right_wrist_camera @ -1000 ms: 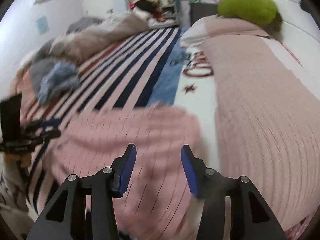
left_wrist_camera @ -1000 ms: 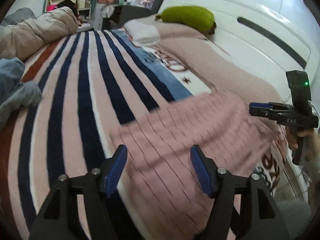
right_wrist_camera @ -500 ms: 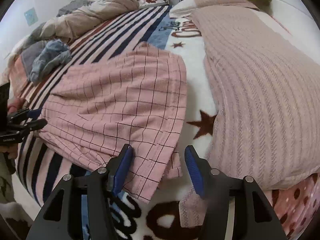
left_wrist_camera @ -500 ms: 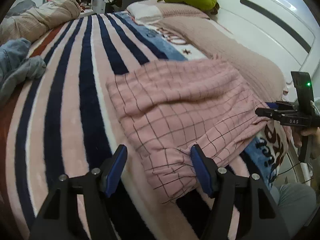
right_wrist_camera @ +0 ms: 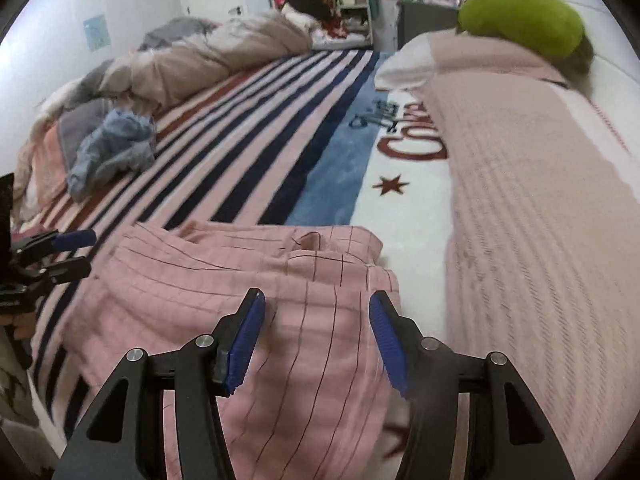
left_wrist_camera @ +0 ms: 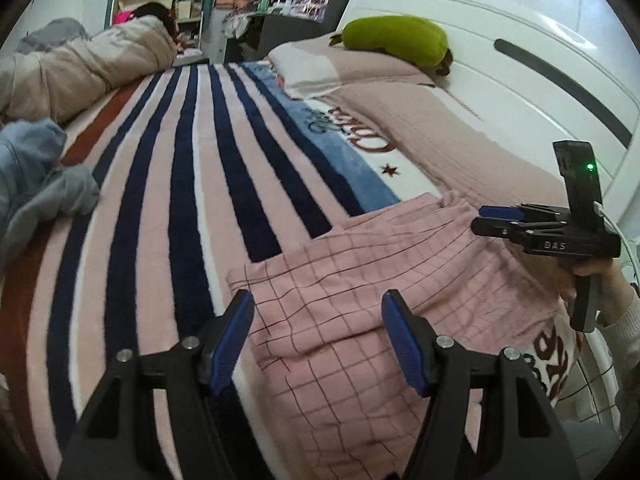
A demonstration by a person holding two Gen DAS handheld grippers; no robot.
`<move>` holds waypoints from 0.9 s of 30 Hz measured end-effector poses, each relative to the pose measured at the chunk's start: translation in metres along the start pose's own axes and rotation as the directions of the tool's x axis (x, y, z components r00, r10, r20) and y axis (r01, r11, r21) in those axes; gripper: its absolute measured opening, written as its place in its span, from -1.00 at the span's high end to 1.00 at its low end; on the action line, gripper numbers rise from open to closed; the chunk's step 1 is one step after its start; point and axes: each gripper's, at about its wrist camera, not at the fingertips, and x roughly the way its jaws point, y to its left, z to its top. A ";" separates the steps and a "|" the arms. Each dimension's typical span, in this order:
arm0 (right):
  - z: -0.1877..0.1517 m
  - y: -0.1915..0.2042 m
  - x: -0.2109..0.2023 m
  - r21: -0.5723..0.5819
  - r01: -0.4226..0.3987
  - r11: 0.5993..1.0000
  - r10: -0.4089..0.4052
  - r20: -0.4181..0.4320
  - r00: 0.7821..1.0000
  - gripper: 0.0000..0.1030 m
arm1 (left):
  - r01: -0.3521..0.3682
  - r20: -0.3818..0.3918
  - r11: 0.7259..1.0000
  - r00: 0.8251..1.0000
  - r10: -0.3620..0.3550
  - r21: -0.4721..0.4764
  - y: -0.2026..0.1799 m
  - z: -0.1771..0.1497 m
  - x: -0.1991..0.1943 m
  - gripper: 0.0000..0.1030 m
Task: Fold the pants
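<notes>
Striped blanket (left_wrist_camera: 192, 184) covers the bed, green pillow (left_wrist_camera: 394, 36) by the white headboard (left_wrist_camera: 520, 60), beige duvet (left_wrist_camera: 76, 72) bunched at the far side, blue-grey clothes (right_wrist_camera: 112, 148) near it.

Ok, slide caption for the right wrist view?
Open right tool above rumpled pink checked pants on striped bed blanket.

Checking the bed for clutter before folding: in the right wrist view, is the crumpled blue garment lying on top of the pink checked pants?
No, the blue garment lies apart from the pink checked pants, farther back on the striped blanket.
</notes>
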 end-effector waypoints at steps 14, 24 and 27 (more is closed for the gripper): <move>-0.012 -0.029 -0.001 0.121 -0.046 0.992 0.053 -0.051 0.997 -0.33 | 0.086 -0.051 0.987 0.994 -0.094 -0.136 0.027 -0.014 0.008 -0.27; -0.047 -0.016 0.010 0.134 -0.183 0.974 0.206 -0.185 0.961 -0.36 | 0.237 -0.137 0.933 0.950 -0.281 -0.272 0.029 -0.036 0.029 -0.25; -0.050 -0.012 0.021 0.163 -0.202 0.966 0.234 -0.207 0.950 -0.06 | 0.245 -0.135 0.937 0.949 -0.285 -0.249 0.021 -0.034 0.030 0.15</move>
